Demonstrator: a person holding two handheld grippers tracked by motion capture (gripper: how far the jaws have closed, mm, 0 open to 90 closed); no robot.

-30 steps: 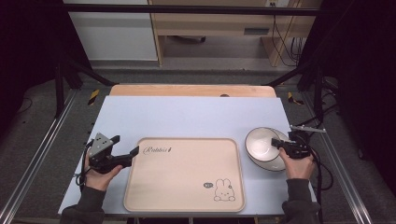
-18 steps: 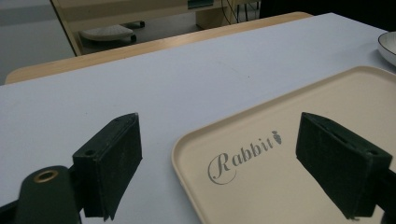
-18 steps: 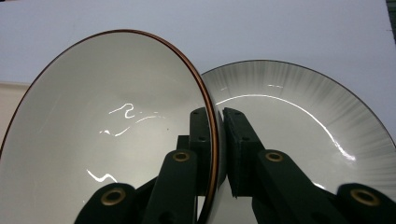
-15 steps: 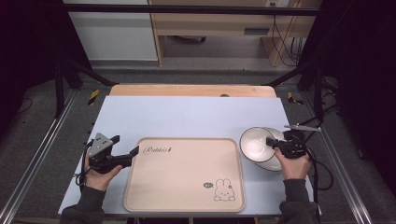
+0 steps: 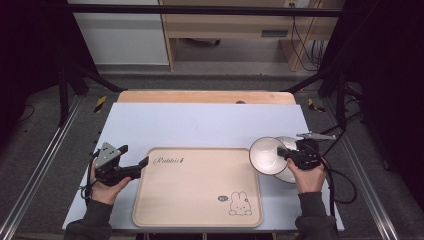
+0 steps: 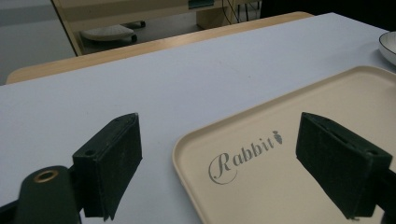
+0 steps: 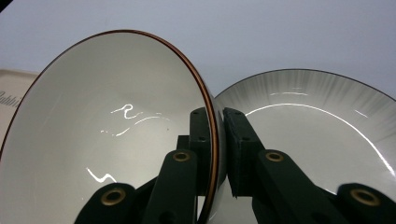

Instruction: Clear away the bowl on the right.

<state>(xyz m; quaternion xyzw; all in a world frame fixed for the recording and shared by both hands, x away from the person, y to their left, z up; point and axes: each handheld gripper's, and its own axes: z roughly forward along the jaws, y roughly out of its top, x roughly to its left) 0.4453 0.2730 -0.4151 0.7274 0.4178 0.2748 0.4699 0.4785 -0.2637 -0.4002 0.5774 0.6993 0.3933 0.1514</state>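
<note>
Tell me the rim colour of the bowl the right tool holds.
Reddish-brown rim on the white bowl, clearest in the right gripper view.

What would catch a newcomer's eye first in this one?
The white bowl tipped up on edge at the table's right side, its brown rim pinched by the right gripper above a second, dark-rimmed bowl lying beneath. Next, the big beige tray with its rabbit drawing at centre front, where the left gripper waits open at the tray's left corner.

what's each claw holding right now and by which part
The right claw grips the white bowl with the brown rim by its rim, one jaw inside, one outside. The left claw is open, holding nothing.
</note>
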